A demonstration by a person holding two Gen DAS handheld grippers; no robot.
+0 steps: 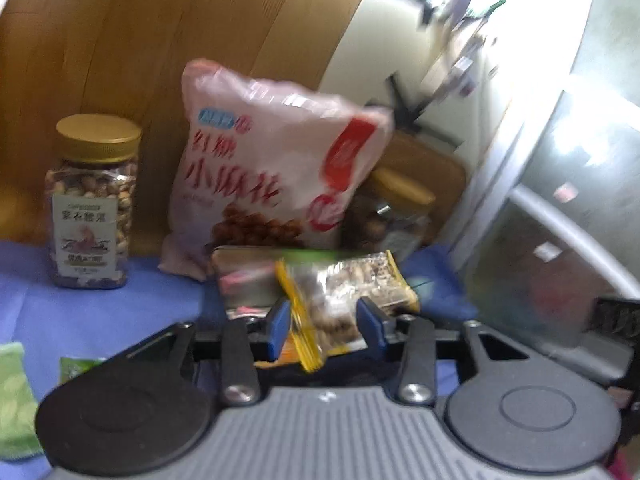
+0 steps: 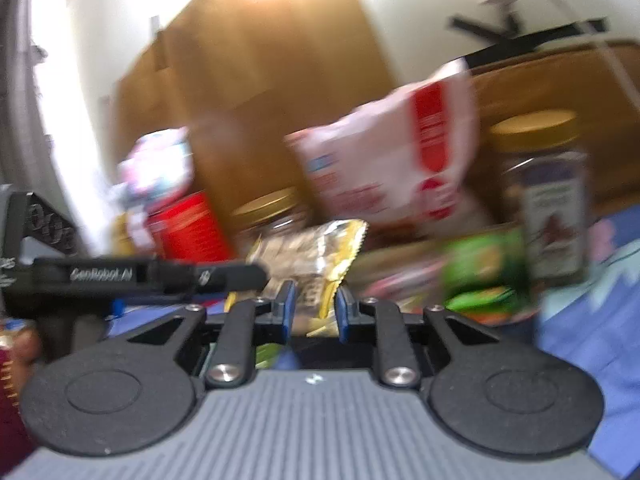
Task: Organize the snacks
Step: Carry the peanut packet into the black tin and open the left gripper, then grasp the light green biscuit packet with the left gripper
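A clear snack packet [image 1: 344, 288] with yellow sealed edges, full of nuts, sits between the blue pads of my left gripper [image 1: 326, 324], which is shut on it above the blue cloth. In the right wrist view the same packet [image 2: 320, 256] hangs in front, its lower corner between the pads of my right gripper [image 2: 314, 312]. Those pads stand apart from the packet on both sides, so the right gripper is open. The left tool's black body [image 2: 120, 276] reaches in from the left to the packet. Both views are blurred.
Against the wooden panel stand a gold-lidded nut jar [image 1: 94, 200], a big pink snack bag [image 1: 272, 168] and a second jar [image 1: 396, 208]. A flat tin [image 1: 244, 280] lies below the bag. Green packets [image 1: 16, 392] lie at the near left. A red can [image 2: 188, 228] and a green packet [image 2: 484, 272] stand nearby.
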